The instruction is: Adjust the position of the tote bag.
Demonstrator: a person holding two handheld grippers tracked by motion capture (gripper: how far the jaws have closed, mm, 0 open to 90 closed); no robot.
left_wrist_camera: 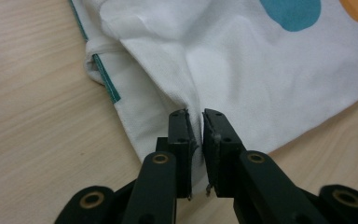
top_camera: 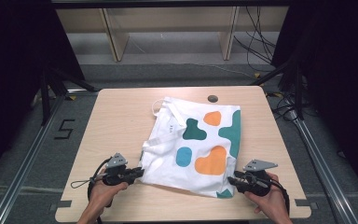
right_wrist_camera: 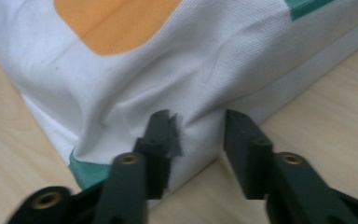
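Note:
A white cloth [top_camera: 168, 158] printed with orange, teal and blue blobs lies crumpled on the wooden table [top_camera: 116, 121], a strap loop at its far left corner. My left gripper [top_camera: 142, 171] is at the cloth's near left edge. In the left gripper view its jaws [left_wrist_camera: 195, 114] are shut on a pinched fold of white fabric [left_wrist_camera: 242, 70]. My right gripper [top_camera: 230, 179] sits at the near right corner. In the right gripper view its jaws [right_wrist_camera: 198, 119] stand apart around a raised ridge of the cloth [right_wrist_camera: 177, 70], beside a teal patch; I cannot see both pads pressing.
A small round grommet [top_camera: 213, 98] sits in the table near its far edge. Bare wood lies left of the cloth and along the near edge. Beyond the table are wooden shelf legs [top_camera: 113, 37] and loose cables [top_camera: 256, 42] on the floor.

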